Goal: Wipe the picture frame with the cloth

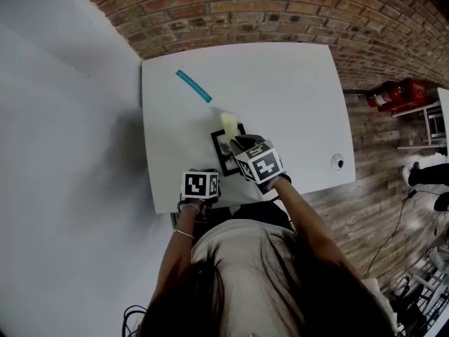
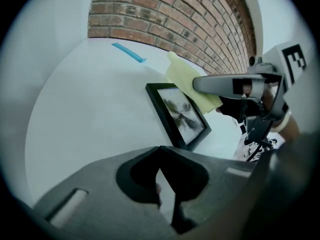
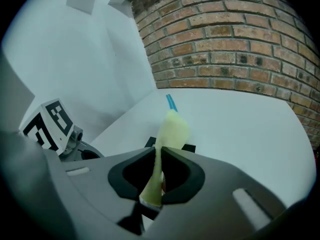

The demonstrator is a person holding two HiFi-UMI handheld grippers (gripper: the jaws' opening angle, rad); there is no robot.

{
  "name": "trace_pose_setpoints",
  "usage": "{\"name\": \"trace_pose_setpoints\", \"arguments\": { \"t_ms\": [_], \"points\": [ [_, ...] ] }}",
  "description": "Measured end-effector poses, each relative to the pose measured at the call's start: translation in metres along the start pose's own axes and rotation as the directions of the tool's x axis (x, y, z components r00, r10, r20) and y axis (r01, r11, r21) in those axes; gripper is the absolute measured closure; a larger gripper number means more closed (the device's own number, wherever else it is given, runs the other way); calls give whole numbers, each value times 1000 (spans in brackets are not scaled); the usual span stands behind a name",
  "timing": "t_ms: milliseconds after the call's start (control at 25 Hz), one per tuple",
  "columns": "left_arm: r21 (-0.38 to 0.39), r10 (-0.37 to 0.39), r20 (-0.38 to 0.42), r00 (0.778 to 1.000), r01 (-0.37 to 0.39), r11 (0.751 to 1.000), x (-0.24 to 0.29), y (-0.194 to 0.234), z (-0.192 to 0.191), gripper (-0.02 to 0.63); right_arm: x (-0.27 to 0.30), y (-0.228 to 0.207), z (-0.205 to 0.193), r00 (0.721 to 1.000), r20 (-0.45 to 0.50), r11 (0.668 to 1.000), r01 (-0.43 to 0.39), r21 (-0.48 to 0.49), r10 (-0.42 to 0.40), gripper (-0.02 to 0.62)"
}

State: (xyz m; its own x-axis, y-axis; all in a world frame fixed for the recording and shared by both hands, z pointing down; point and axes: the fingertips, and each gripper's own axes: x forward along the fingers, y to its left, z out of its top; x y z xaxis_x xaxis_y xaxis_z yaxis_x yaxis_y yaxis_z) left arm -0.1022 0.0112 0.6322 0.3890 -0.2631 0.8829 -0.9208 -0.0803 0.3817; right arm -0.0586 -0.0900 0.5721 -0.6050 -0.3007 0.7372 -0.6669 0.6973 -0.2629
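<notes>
The black picture frame (image 1: 224,151) lies flat near the white table's (image 1: 287,97) front edge, partly hidden under the right gripper (image 3: 157,159), which slants down pinching the yellow cloth (image 3: 172,128), while the left gripper (image 2: 160,156), jaws pressed together, points steeply down beside it.

Grey left gripper (image 2: 160,151) and right gripper (image 3: 158,154) bear black-and-white marker cubes (image 1: 200,185); beige top (image 1: 245,258), thin wrist bracelet (image 1: 184,234).

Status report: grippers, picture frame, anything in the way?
Left gripper shut, empty. Right gripper shut on yellow cloth, over picture frame's far end. Blue stick lies well clear; nothing blocking.
</notes>
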Motion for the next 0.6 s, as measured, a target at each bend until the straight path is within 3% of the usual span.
{"name": "trace_pose_setpoints", "arguments": {
  "t_ms": [600],
  "points": [
    [17,22,-1,1000,-22,1000,0,0,1,597,-29,-14,-9,999,27,999,39,16,-40,557]
  ]
}}
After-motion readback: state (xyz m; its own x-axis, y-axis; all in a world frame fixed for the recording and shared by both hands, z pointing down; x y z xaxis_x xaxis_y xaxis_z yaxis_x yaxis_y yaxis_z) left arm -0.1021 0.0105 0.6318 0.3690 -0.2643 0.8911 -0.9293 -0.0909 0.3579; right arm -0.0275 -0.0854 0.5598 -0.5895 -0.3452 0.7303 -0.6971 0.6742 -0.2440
